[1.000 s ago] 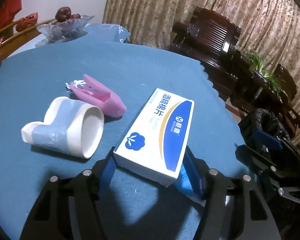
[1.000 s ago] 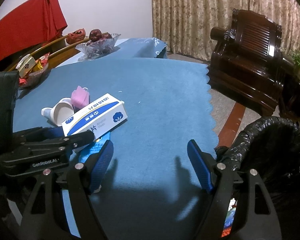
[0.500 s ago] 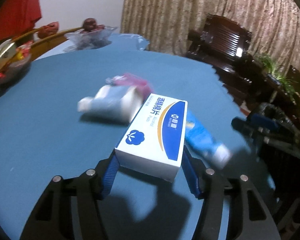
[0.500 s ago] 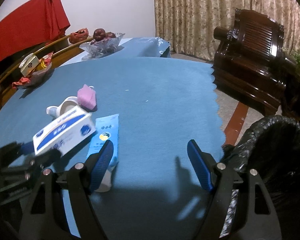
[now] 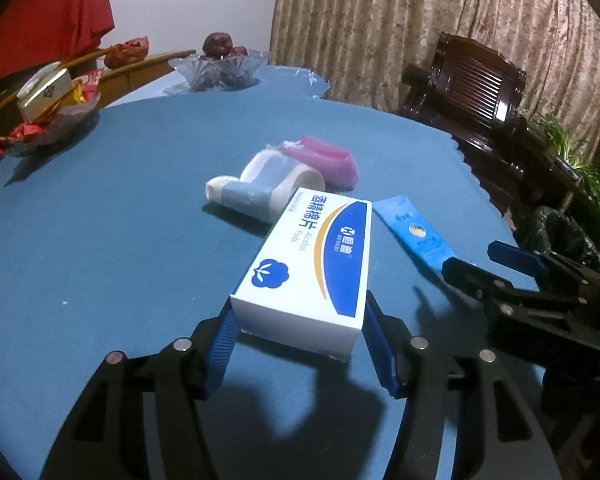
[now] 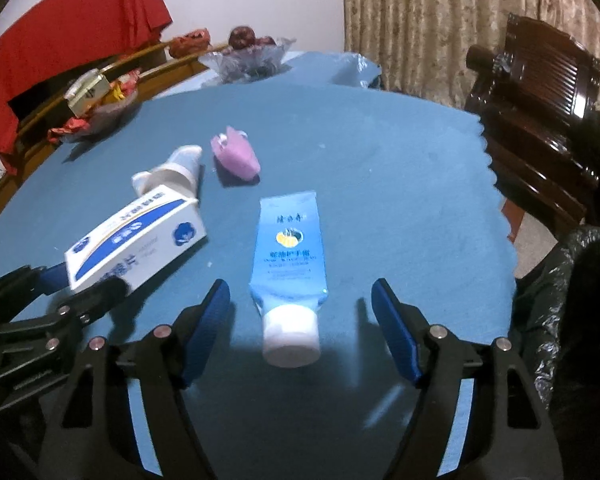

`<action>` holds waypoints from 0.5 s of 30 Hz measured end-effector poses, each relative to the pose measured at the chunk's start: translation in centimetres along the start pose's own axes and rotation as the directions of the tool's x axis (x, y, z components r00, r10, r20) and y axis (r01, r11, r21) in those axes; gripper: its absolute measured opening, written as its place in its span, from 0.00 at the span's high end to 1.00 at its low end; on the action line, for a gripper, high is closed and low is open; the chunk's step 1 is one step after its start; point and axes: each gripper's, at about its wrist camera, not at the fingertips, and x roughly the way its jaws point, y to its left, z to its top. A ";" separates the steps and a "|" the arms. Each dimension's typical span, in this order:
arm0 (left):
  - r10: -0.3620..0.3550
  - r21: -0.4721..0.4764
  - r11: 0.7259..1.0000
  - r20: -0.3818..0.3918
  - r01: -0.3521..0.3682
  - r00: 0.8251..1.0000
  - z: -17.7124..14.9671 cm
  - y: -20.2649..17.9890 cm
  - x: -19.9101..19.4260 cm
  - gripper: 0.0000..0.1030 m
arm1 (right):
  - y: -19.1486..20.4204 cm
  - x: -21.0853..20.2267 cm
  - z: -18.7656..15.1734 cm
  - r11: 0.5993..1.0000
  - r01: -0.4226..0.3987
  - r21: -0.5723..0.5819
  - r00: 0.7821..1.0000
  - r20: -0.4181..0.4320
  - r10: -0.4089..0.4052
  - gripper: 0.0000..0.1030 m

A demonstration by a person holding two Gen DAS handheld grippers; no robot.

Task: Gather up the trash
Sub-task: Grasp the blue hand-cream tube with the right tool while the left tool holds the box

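Left wrist view: left gripper (image 5: 300,344) clamped on box (image 5: 312,264), blue pads pressed on both long sides near its near end, box lifted clear of blue cloth (image 5: 100,240). Box long axis along the fingers, pointing away toward cup (image 5: 260,188), printed face up; far end overlaps the cup in view, contact not discernible. Jaws closing a little over the last second, box between them throughout. Cup on its side, mouth toward the box, narrow end pointing left. Pink pouch (image 5: 328,158) just behind the cup, lying flat. Tube (image 5: 414,230) right of the box, flat on the cloth, long axis diagonal from upper left to lower right; its near end hidden behind right gripper (image 5: 496,260). Right wrist view: right gripper (image 6: 300,312) wide apart, holding nothing, jaws just narrowed slightly. Tube (image 6: 290,264) between the fingers, touched by neither pad; long axis nearly in line with the fingers, white cap toward the camera, flat crimped end pointing away. Box (image 6: 136,246) at left in left gripper (image 6: 80,284), tilted, far end up toward cup (image 6: 172,172). Pouch (image 6: 236,156) beyond, apart from the tube. Black bag (image 6: 572,280) at right, off the cloth edge.
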 end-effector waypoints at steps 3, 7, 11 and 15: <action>-0.003 -0.005 1.000 -0.002 0.003 1.000 -0.3 0.4 -0.2 0.43 | -0.1 0.8 0.0 1.000 0.013 0.017 0.999 -0.032 -0.012 0.42; -0.010 -0.009 1.000 0.008 0.010 1.000 -0.2 0.4 -0.5 0.43 | 0.0 1.0 -0.3 1.000 0.006 0.016 0.998 -0.056 -0.005 0.56; -0.022 -0.012 1.000 0.012 0.022 1.000 -0.2 0.2 -0.6 0.43 | 0.3 1.0 -0.5 1.000 0.013 0.004 0.998 -0.064 -0.013 0.58; -0.023 -0.004 1.000 0.014 0.023 1.000 -0.3 -0.1 -0.6 0.43 | 0.2 0.8 -0.5 1.000 -0.002 -0.004 0.998 -0.060 0.002 0.68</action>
